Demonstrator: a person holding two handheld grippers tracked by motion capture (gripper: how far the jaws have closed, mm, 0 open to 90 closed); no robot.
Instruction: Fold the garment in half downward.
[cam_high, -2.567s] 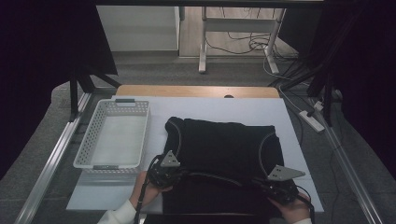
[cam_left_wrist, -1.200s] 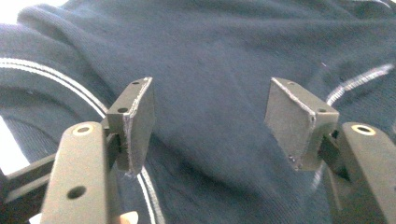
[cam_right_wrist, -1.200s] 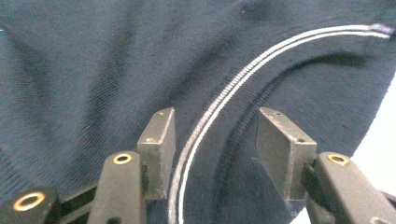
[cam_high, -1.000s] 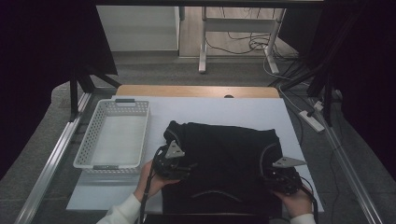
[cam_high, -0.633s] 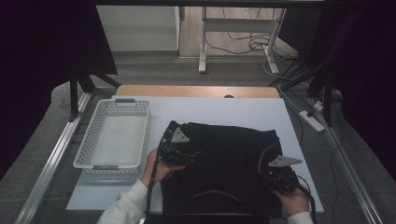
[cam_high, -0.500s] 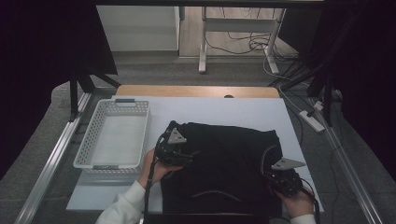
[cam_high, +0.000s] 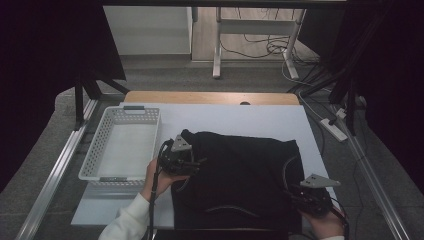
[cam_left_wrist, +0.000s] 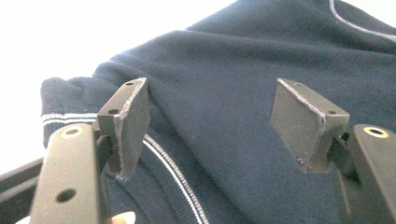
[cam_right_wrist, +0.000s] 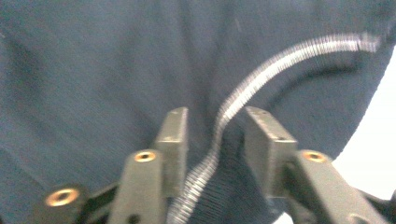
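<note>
A dark navy garment with thin white striped trim lies spread on the white table top. My left gripper hovers at its left edge with the jaws wide apart. In the left gripper view the fabric and a striped seam pass under the open left gripper. My right gripper sits at the garment's near right corner. Its jaws have just been opening. In the right gripper view a ridge of fabric with striped trim lies loose between the jaws of the right gripper.
A white perforated basket stands on the table just left of the garment and the left hand. A wooden strip borders the far edge of the table. Metal rails run along both sides, and cables lie on the floor beyond.
The left gripper has moved away from the person along the garment's left edge. The right gripper has shifted slightly toward the near right corner. The garment's left side now looks shorter and bunched.
</note>
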